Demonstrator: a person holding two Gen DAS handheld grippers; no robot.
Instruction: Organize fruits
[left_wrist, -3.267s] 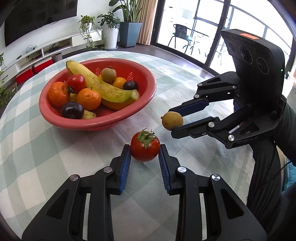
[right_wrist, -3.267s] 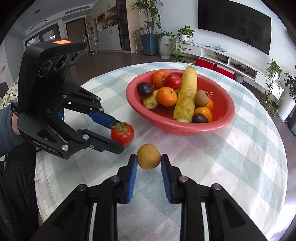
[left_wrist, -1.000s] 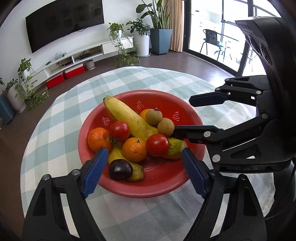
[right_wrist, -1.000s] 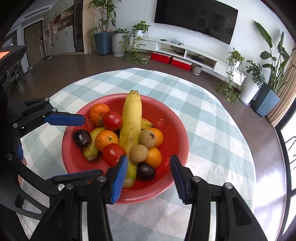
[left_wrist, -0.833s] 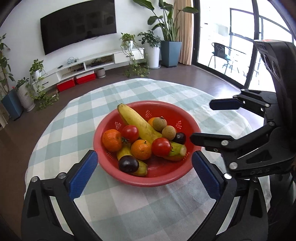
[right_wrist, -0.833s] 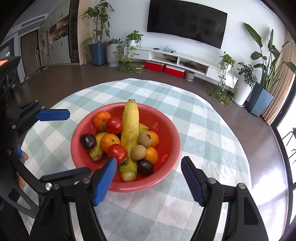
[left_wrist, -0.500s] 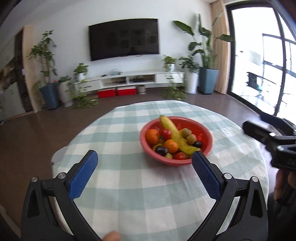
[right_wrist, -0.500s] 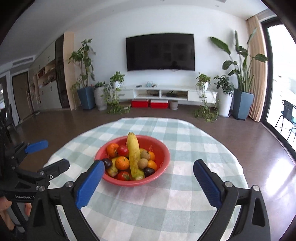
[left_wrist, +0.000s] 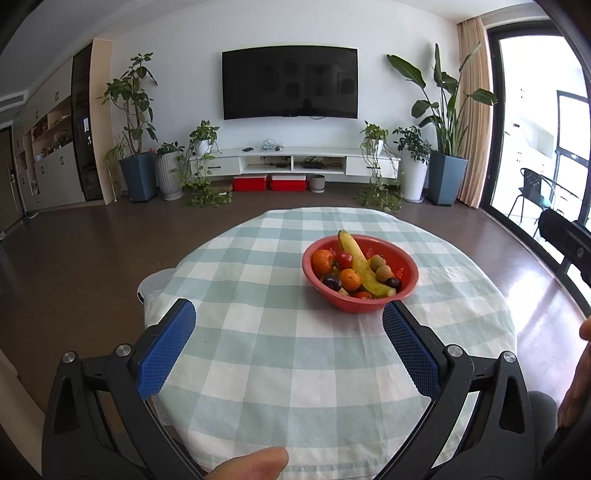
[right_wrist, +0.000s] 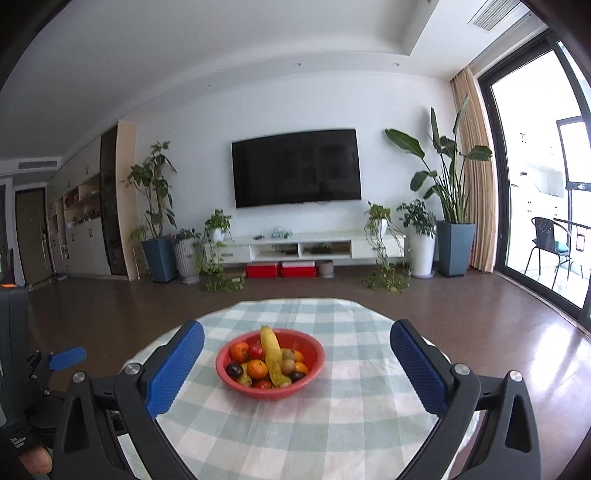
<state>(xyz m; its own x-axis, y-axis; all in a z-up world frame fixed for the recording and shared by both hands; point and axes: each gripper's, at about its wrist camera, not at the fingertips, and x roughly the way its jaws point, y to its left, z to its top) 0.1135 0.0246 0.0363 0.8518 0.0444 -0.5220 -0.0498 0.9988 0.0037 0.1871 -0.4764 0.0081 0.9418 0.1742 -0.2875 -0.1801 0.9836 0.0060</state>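
Red bowl (right_wrist: 312, 384) of fruit sits well beyond both grippers, left gripper (left_wrist: 288, 341) and right gripper (right_wrist: 297, 360) spread wide, empty.

The bowl (left_wrist: 360, 301) stands on the table (left_wrist: 280, 354), ahead of the left gripper (left_wrist: 286, 312) and just beyond its right finger (left_wrist: 410, 350). From the right gripper (right_wrist: 295, 343) the bowl (right_wrist: 269, 391) lies between the two wide-spread fingers, nearer the left one (right_wrist: 173, 373). In the bowl a banana (left_wrist: 360, 264) lies lengthwise among the other fruits (left_wrist: 349, 278), pointing away from the fingertips. Behind the table, along the far wall, runs a low shelf (left_wrist: 295, 162) with a screen (left_wrist: 290, 82) above it and plants (left_wrist: 136, 122) at either side. What seems to be the other gripper's finger (right_wrist: 68, 358) shows left of the right gripper's left finger.
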